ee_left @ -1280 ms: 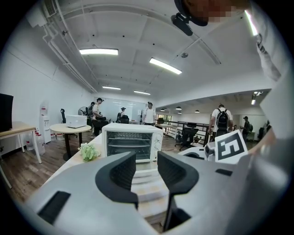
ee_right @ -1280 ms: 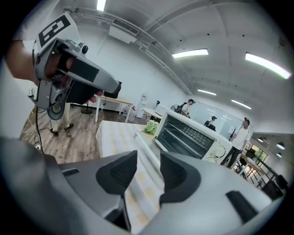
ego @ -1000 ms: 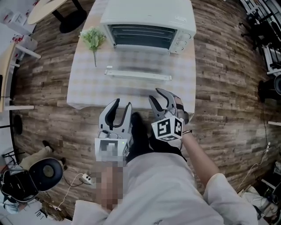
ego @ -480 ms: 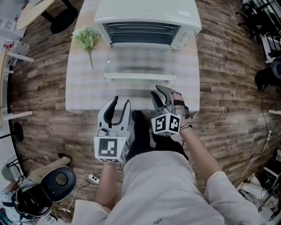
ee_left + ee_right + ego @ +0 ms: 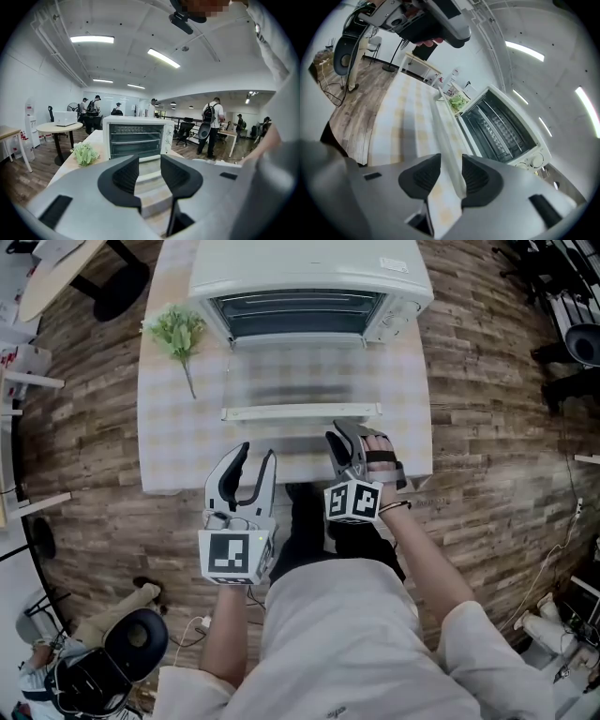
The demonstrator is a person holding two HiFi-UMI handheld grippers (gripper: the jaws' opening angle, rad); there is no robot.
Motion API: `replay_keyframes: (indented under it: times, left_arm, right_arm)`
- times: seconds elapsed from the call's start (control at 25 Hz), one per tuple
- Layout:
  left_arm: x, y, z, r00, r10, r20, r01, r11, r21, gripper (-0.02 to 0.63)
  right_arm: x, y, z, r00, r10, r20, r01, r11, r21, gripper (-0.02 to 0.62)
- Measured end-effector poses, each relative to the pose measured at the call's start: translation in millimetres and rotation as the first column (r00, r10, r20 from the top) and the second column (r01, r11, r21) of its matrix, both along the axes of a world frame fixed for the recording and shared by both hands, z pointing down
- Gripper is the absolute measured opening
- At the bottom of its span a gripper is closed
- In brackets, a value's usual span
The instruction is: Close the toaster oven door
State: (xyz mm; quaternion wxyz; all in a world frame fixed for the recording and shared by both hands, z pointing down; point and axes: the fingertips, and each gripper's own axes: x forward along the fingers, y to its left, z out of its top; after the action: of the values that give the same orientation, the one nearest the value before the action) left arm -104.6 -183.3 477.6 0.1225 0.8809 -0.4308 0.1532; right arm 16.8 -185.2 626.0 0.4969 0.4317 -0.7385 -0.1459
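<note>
A white toaster oven stands at the far side of the table, and its glass door lies folded down flat toward me. The door's white handle bar runs across its near edge. My left gripper hovers open over the table's near edge, short of the handle's left part. Just below the handle's right end is my right gripper, open, its jaws having just closed slightly with nothing pressed between them. In the right gripper view the handle runs on beyond the right gripper. The left gripper faces the oven.
A green plant sprig lies on the checked tablecloth left of the oven. Wooden floor surrounds the table. An office chair sits at the lower left. Several people stand far behind the oven.
Both grippers have moved forward from in front of the table to over its near edge, closer to the door handle. The right one has sunk and rolled.
</note>
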Motion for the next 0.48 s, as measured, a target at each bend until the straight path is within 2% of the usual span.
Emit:
replay_keyframes:
  times: [0.48]
  left_arm:
    - [-2.8,-13.4,12.7,1.0,0.025,0.004,-0.025,0.999,-0.026,0.143]
  right_arm:
    - [8.7,-9.5,16.7,0.995,0.024,-0.092,-0.023,1.0,0.017,0.097]
